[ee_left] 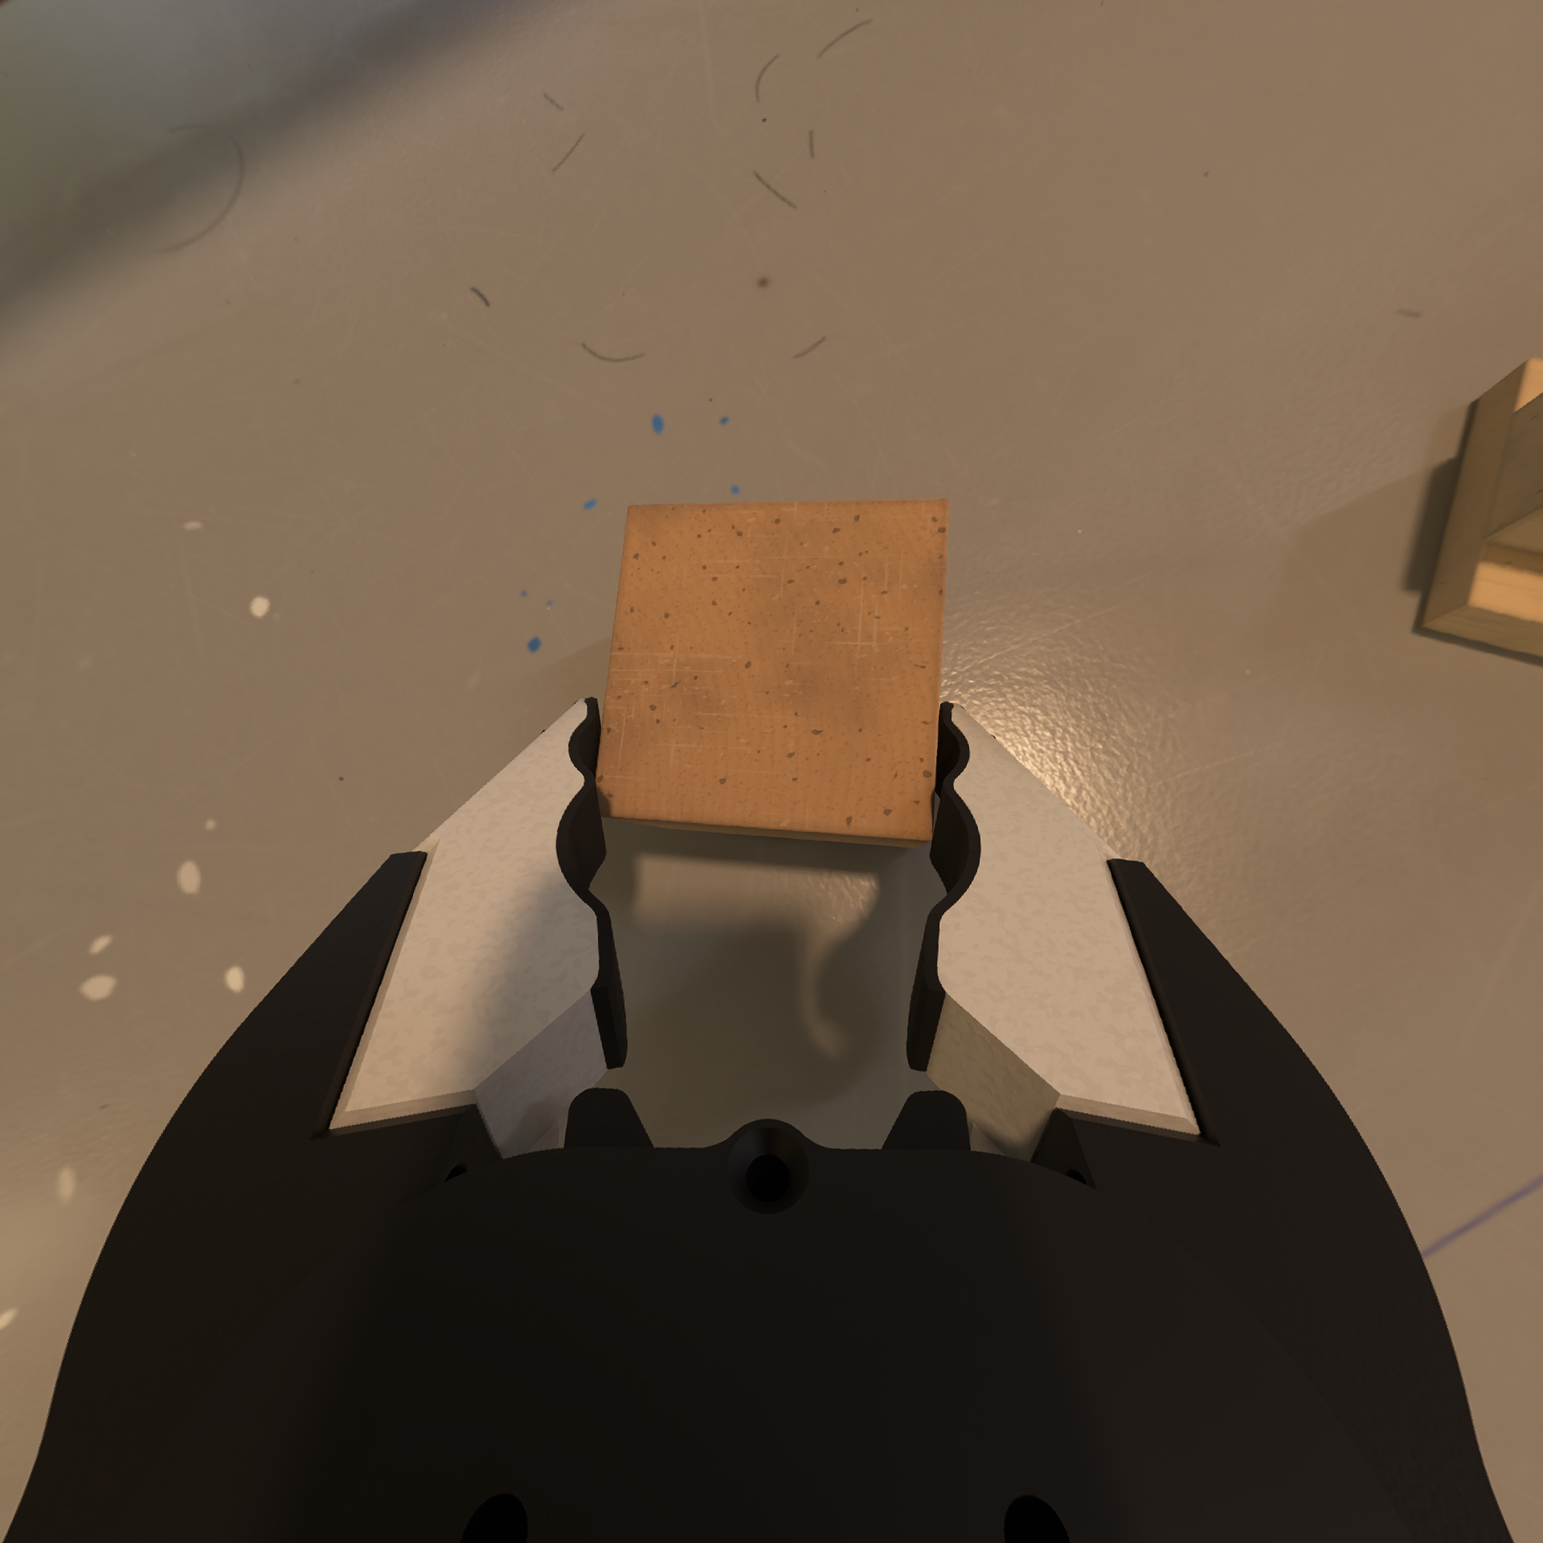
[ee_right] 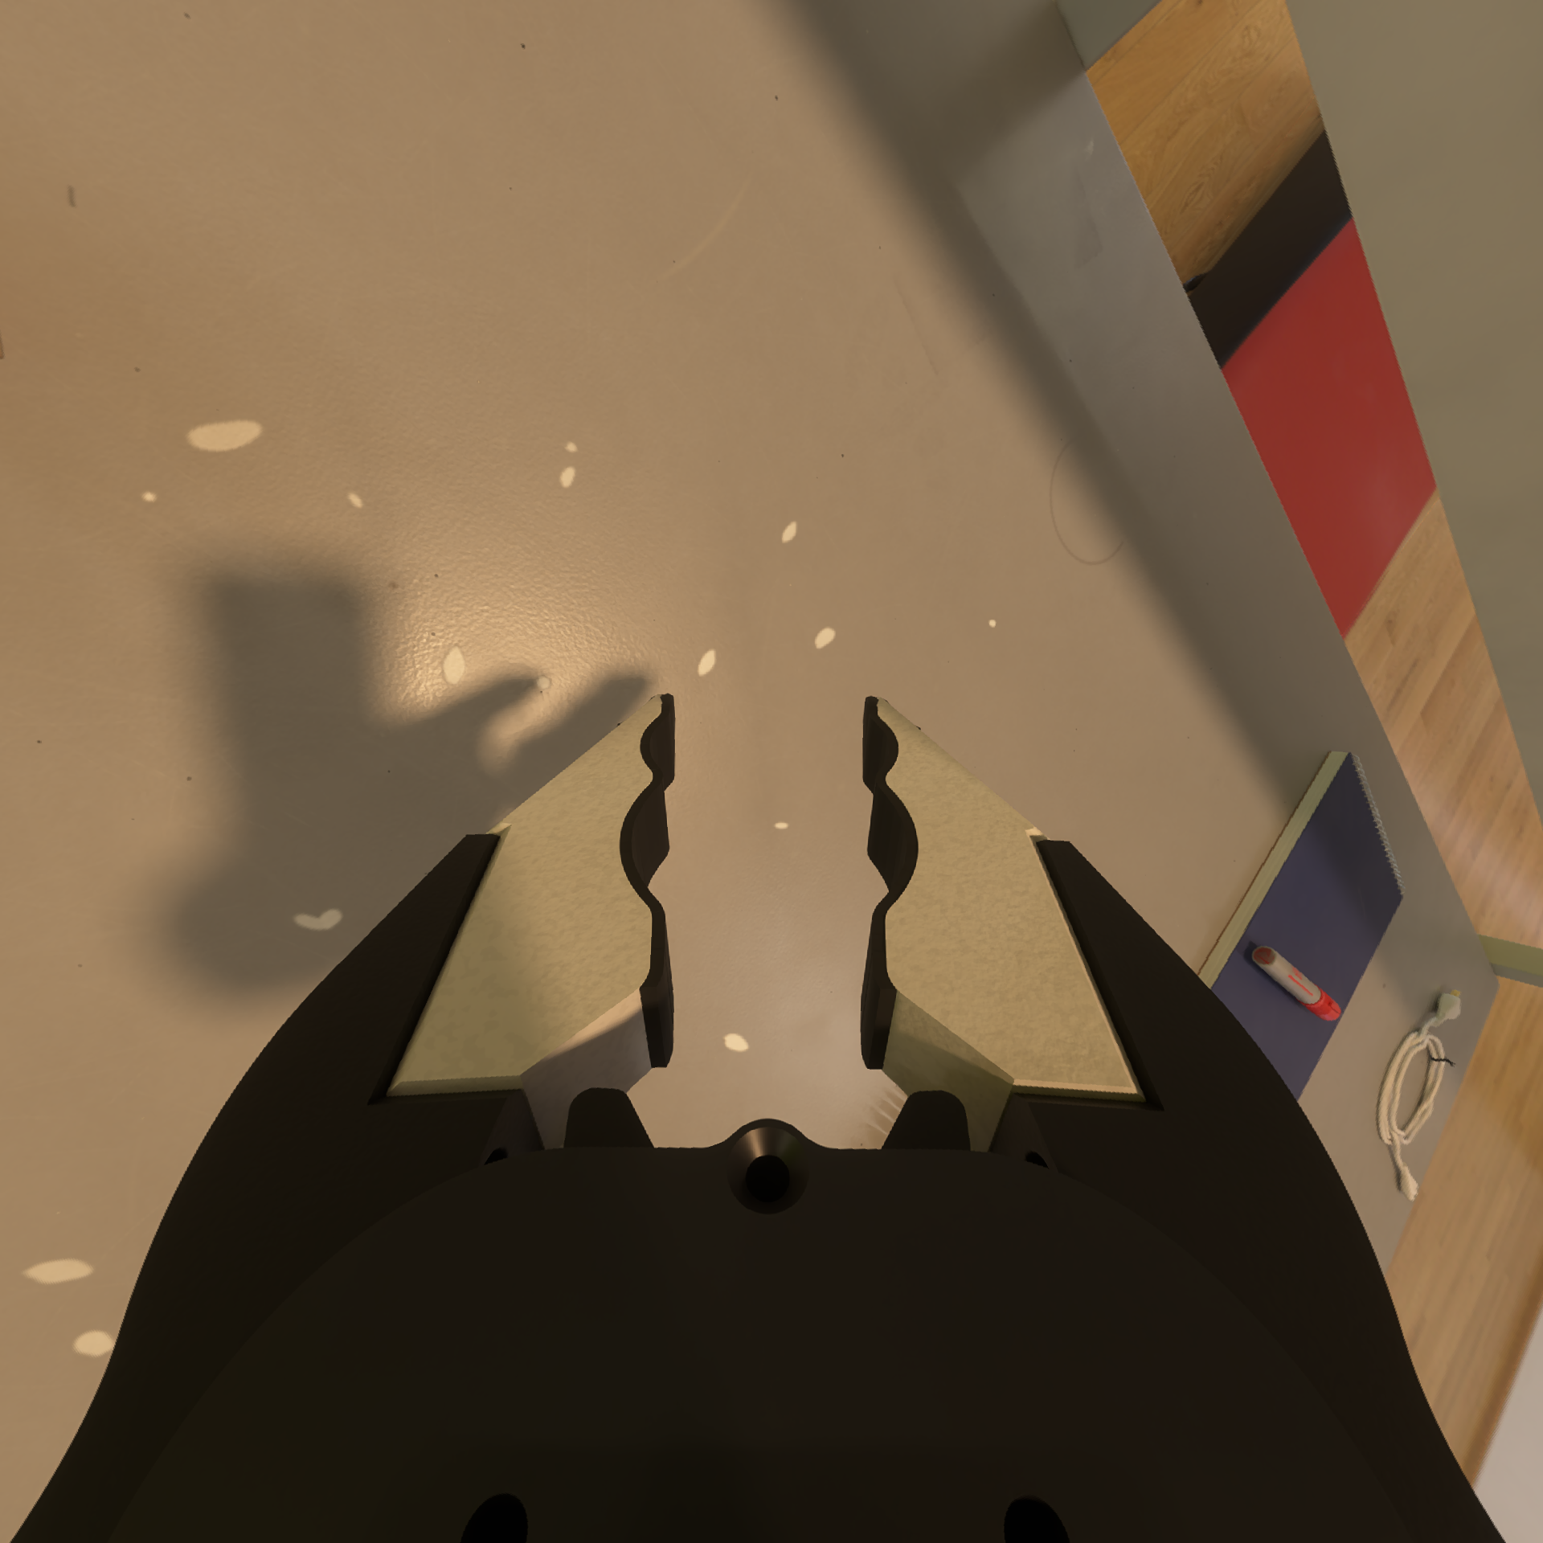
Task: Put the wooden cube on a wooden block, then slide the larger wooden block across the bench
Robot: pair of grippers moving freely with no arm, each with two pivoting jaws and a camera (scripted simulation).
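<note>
Paint-flecked grey bench, wood floor.

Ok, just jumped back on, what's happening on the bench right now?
The left gripper is closed on the wooden cube, pinching its near end between both pads, with the cube's shadow on the bench beneath it. A pale wooden block sits off at the right edge of that view, so the cube is not on it yet. The right gripper is open and empty over bare bench. Near the bench's edge lie a blue notebook, a red marker on it, and a coiled white cord.
</note>
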